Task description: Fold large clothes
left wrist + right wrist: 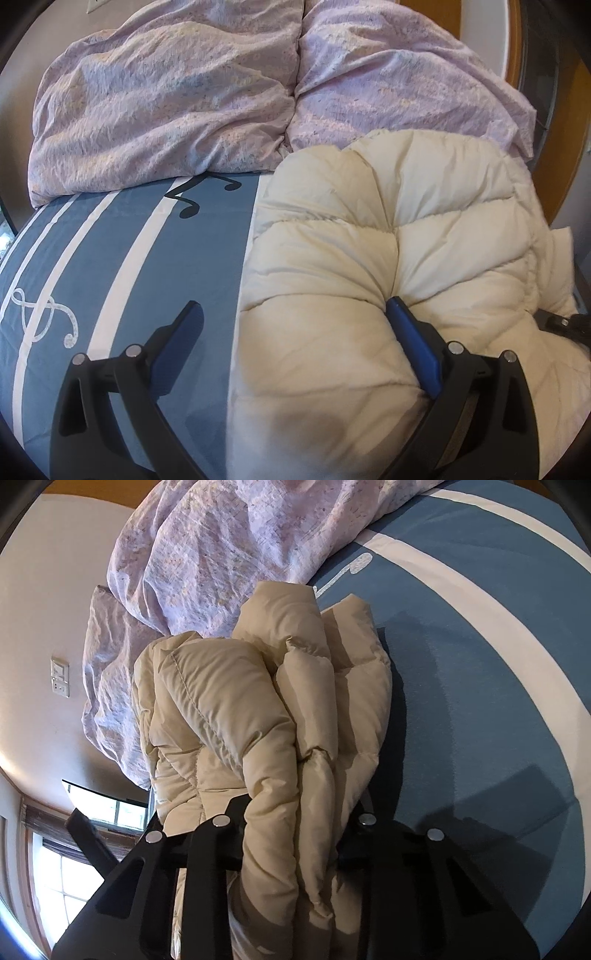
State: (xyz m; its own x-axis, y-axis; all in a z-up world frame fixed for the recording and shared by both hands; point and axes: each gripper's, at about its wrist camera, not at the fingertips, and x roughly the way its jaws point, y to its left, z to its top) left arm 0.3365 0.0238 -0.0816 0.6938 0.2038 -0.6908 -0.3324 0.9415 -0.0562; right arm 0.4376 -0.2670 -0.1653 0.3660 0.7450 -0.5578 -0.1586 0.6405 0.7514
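A cream quilted puffer jacket (pixel 388 251) lies bunched on the right half of the blue bed sheet (pixel 166 266). My left gripper (pixel 295 314) is open wide; its right finger (pixel 413 343) presses into the jacket's puffy edge and its left finger (pixel 177 343) hovers over the sheet. In the right wrist view the jacket (pixel 236 720) is folded in thick layers, and my right gripper (pixel 291 834) is shut on a bunch of those layers, its fingertips buried in the fabric. Part of the right gripper shows in the left wrist view (pixel 565 323) at the jacket's right edge.
A crumpled lilac duvet (pixel 221 92) is heaped across the head of the bed behind the jacket, also in the right wrist view (pixel 221 542). The sheet has white stripes and music notes (pixel 188 206). A wall switch (pixel 60 677) and window (pixel 66 867) lie beyond the bed.
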